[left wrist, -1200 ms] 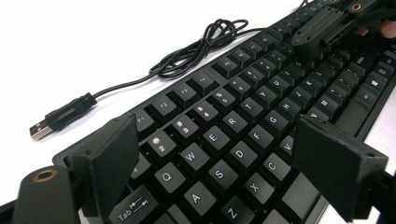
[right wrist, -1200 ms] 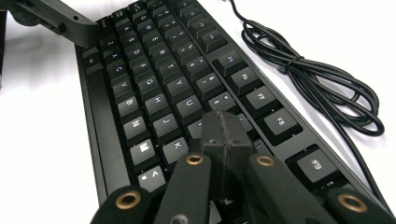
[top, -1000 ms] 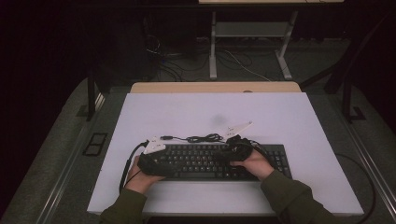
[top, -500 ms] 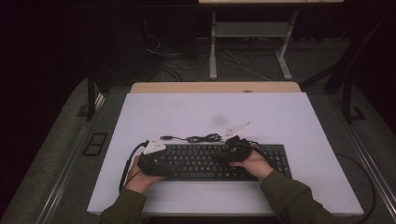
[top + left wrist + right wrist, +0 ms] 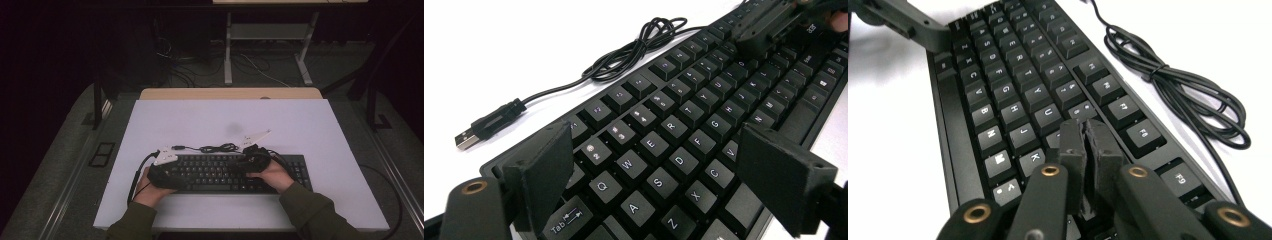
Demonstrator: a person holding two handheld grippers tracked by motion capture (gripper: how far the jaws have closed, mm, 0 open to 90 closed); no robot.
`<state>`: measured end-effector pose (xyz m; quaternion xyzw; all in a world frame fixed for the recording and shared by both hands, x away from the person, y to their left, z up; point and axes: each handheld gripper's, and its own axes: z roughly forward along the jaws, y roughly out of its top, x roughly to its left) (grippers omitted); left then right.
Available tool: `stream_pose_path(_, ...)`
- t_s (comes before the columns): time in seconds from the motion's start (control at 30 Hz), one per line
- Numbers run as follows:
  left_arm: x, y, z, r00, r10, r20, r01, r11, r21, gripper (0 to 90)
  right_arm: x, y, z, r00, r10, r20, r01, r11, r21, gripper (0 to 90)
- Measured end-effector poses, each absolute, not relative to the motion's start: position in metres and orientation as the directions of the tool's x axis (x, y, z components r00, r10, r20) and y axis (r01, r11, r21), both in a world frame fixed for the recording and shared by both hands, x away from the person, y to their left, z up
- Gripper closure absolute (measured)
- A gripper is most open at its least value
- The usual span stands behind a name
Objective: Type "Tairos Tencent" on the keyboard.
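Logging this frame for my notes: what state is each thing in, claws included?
Keyboard: flat on the white table, unplugged.
Cable: loosely coiled behind the keyboard, on the table.
USB plug: free, lying on the table.
Left claw: open, jaws wide apart above the keys.
Right claw: shut, tips pressed together over the keys, holding nothing.
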<state>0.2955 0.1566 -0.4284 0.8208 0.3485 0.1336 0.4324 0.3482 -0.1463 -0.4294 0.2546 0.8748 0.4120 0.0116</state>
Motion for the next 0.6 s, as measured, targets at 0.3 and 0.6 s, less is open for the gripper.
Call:
stream_pose_path(0.3, 0.2959, 0.1588, -0.4272, 0.722, 0.687, -0.08, 0.456, -0.387, 0.801, 15.7, 0.3486, -0.15, -0.4248, -0.868, 0.449, 0.21, 0.437, 0.491, 0.753, 74.1)
stream_pose_path(0.6, 0.2959, 0.1594, -0.4277, 0.72, 0.689, -0.087, 0.463, -0.384, 0.799, 17.3, 0.3491, -0.1523, -0.4227, -0.858, 0.462, 0.224, 0.446, 0.453, 0.772, 46.7)
